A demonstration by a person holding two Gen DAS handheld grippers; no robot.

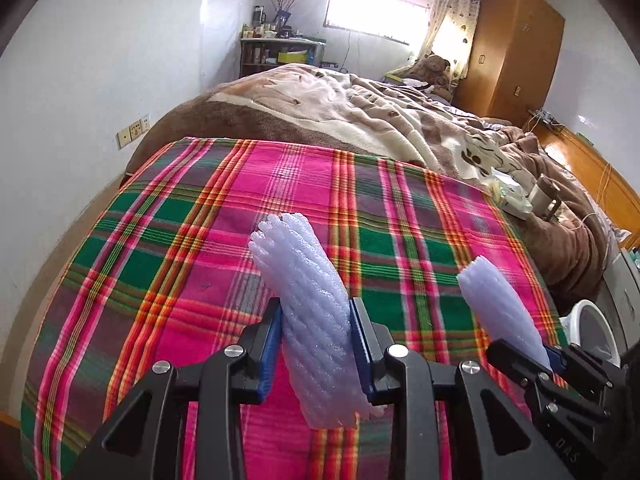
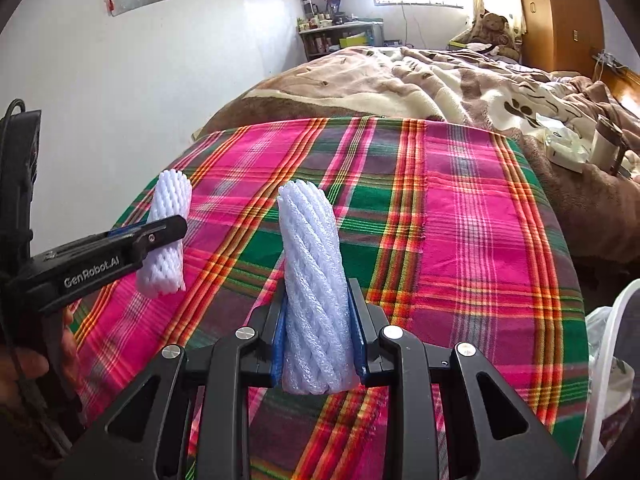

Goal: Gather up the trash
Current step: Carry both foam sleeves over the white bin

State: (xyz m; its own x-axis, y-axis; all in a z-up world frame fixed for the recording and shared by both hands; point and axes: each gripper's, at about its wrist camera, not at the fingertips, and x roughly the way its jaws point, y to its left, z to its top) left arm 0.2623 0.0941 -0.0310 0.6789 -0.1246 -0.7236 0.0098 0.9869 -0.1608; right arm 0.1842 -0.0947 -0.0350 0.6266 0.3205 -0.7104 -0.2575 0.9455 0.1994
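My left gripper (image 1: 316, 316) is shut on a white foam net sleeve (image 1: 308, 300), held upright above the plaid cloth (image 1: 200, 240) on the bed. My right gripper (image 2: 318, 304) is shut on a second white foam net sleeve (image 2: 312, 280), also above the cloth. In the left wrist view the right gripper (image 1: 536, 356) with its sleeve (image 1: 496, 312) shows at the right. In the right wrist view the left gripper (image 2: 160, 236) with its sleeve (image 2: 166, 236) shows at the left.
A brown and cream blanket (image 1: 340, 104) covers the bed beyond the cloth. Crumpled packaging and a cup (image 2: 576, 148) lie on it at the right. A white bin with a plastic bag (image 2: 612, 360) stands at the bed's right edge. A wooden wardrobe (image 1: 516, 48) stands at the far right.
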